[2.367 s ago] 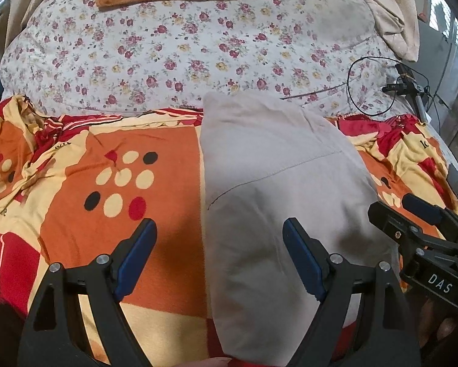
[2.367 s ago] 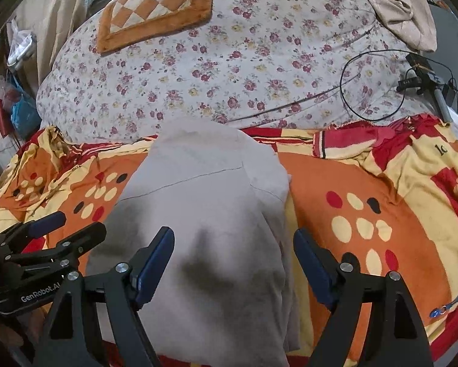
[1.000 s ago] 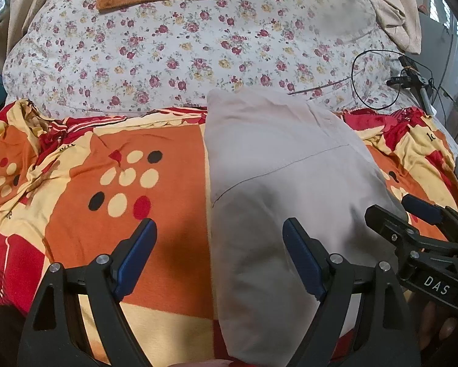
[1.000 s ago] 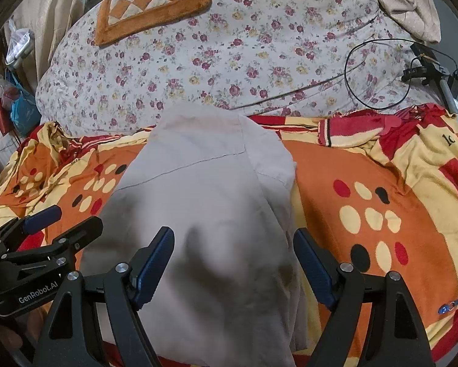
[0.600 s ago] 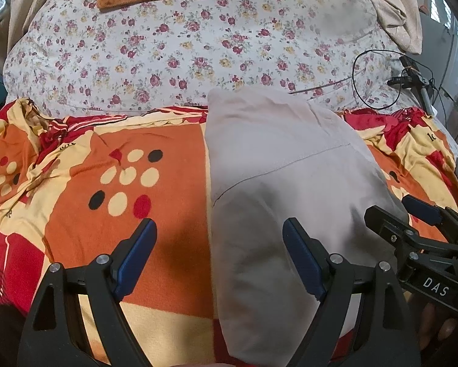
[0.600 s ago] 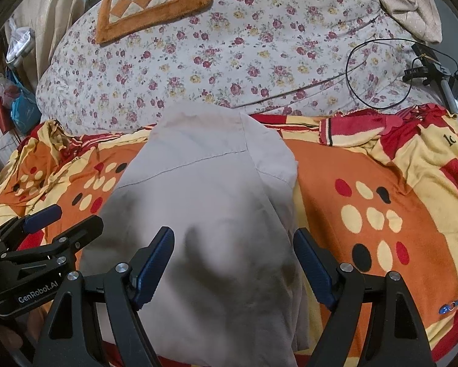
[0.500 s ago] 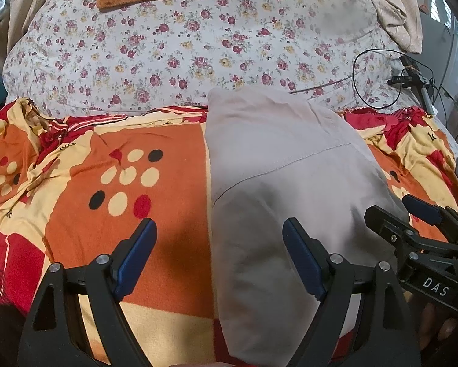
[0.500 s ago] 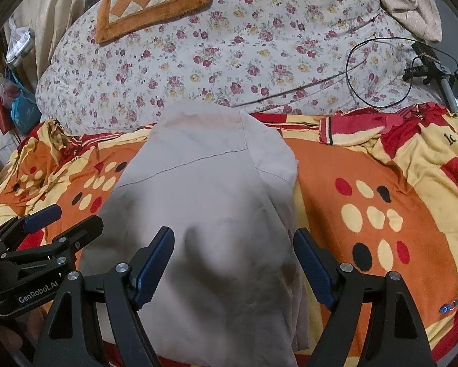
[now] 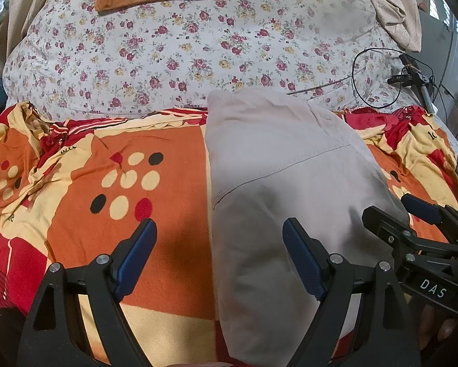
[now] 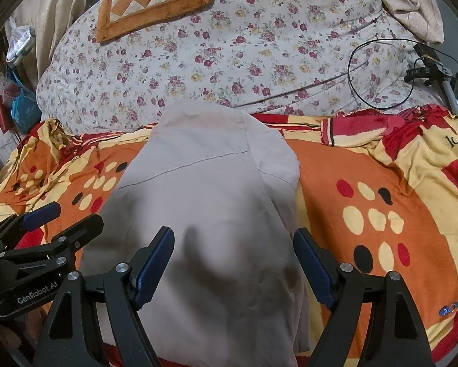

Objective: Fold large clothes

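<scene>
Left wrist view: the beige garment (image 9: 277, 189) lies folded into a long strip on the orange patterned blanket (image 9: 155, 214), its far end touching the floral quilt (image 9: 198, 49). The left gripper (image 9: 219, 238) hangs above the garment's left edge, jaws spread wide and empty; the right gripper (image 10: 233, 250) (equally wide, nothing held) hovers over the garment's near right part. A black cable (image 10: 378, 73) rests on the quilt, right of the garment.
</scene>
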Motion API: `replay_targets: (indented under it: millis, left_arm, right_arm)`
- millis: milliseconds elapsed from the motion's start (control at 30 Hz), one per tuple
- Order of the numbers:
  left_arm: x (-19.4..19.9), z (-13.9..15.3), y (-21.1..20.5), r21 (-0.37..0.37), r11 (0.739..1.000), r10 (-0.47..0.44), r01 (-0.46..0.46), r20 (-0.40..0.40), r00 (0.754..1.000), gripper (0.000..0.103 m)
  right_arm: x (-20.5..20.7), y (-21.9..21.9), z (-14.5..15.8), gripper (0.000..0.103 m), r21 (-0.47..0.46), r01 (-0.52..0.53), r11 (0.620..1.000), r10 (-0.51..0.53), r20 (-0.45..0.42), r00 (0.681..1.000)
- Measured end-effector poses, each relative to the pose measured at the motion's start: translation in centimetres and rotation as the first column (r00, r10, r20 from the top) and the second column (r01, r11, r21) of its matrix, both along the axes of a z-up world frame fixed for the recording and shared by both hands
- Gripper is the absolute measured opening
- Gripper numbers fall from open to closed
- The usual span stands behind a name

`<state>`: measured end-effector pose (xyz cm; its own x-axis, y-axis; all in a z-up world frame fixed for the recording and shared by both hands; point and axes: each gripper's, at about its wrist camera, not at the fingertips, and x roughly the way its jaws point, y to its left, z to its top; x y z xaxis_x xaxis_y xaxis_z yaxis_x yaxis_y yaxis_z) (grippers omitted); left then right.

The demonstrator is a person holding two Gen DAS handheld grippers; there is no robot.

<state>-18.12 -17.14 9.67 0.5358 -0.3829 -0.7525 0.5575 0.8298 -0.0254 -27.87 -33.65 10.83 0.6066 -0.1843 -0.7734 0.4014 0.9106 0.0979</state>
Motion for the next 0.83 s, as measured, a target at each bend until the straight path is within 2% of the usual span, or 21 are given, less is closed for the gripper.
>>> replay_targets:
  millis: [633,833]
  left_arm:
    - [0.3,-0.6,0.2,0.003,1.0,-0.006,0.006,-0.018,1.0,0.085]
    - [1.5,-0.7,1.0,-0.019,1.0,0.005,-0.006,-0.034,0.999,0.085]
  right_arm:
    - [0.3,0.0,-0.6,0.082,0.0,-0.011,1.0,0.011,-0.02,1.0]
    - [0.5,-0.2,-0.7,0.082,0.002,-0.017,1.0,0.017,-0.026,1.0]
